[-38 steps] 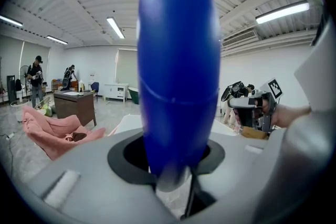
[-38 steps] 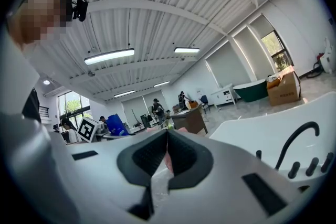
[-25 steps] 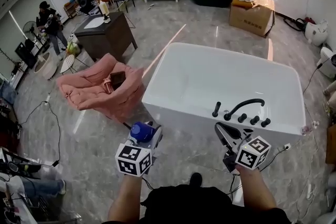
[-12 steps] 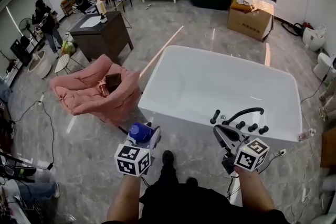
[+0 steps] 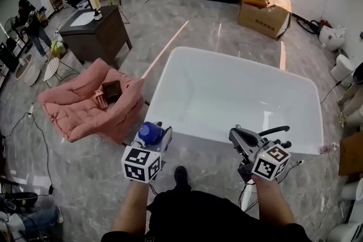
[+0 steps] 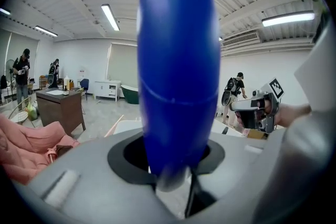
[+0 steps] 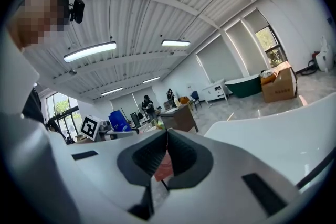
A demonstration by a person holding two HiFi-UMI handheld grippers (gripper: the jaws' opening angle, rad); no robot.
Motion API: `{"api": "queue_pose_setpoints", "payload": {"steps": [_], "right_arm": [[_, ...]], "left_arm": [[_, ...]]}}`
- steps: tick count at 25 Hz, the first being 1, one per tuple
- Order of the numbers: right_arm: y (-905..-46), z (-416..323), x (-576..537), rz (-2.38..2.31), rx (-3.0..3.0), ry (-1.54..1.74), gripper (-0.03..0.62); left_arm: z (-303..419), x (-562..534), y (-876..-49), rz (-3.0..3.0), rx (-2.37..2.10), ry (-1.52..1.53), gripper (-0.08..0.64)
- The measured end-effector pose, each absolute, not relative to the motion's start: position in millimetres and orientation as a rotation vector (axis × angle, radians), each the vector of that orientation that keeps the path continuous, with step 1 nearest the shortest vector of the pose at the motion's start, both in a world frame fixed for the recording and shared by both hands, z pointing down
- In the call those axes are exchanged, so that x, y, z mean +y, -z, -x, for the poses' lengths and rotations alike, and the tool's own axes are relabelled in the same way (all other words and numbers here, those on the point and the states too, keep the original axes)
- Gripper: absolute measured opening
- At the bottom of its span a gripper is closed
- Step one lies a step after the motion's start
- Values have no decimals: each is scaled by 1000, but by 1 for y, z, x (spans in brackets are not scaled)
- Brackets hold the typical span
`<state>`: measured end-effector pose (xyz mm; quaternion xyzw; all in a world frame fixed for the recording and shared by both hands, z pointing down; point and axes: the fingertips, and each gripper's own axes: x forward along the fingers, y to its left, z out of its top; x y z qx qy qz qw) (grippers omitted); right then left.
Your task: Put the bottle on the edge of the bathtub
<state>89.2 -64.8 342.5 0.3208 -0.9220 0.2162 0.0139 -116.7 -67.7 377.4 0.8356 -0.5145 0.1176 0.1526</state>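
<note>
Head view: a person stands at the near long side of a white bathtub (image 5: pixel 198 128), a gripper in each hand.
Left gripper (image 5: pixel 156 141): clamped on a blue bottle (image 5: pixel 150 133), with the jaws standing wide round its body. The left gripper view (image 6: pixel 173 165) shows the bottle (image 6: pixel 178 76) filling the gap between them.
Bottle's place: in the air over the floor, just short of the bathtub's near left corner and not yet above the rim.
Bottle's long axis: it runs out along the jaws and away from the hand, with the free end toward the bathtub.
Right gripper (image 5: pixel 237 136): jaws pressed together with nothing between them, as the right gripper view (image 7: pixel 167 136) confirms. It hangs at the near rim, beside the black faucet (image 5: pixel 272 132).
Key relation: the rim lies ahead and slightly right of the bottle. The left hand carries the bottle and is the one nearer the bare left stretch of the near edge.
Step, as judged: carrying the bottle to the rim; placing is not yet begun.
Next move calls for: reaching forward over the near edge and turning the bottle base-down.
Risk: the rim looks narrow and rounded, so an off-centre bottle could tip into the bathtub.
</note>
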Motion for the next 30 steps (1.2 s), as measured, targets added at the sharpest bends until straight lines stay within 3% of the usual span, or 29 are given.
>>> {"api": "queue_pose_setpoints", "payload": {"steps": [7,22,30], "right_arm": [[-349,-58,-97,-1070,-2795,-687,12],[-343,-86,-129,-1073,-2825,-723,12],[-381,-107,-136,-1019,-2813,-820,12]], "left_arm": [[141,-119,-391,-2429,-1378,-350,147],[101,-146,-386,-2412,-1315,-358,147],[79,-147,-408,-2362,-1358,-433,147]]}}
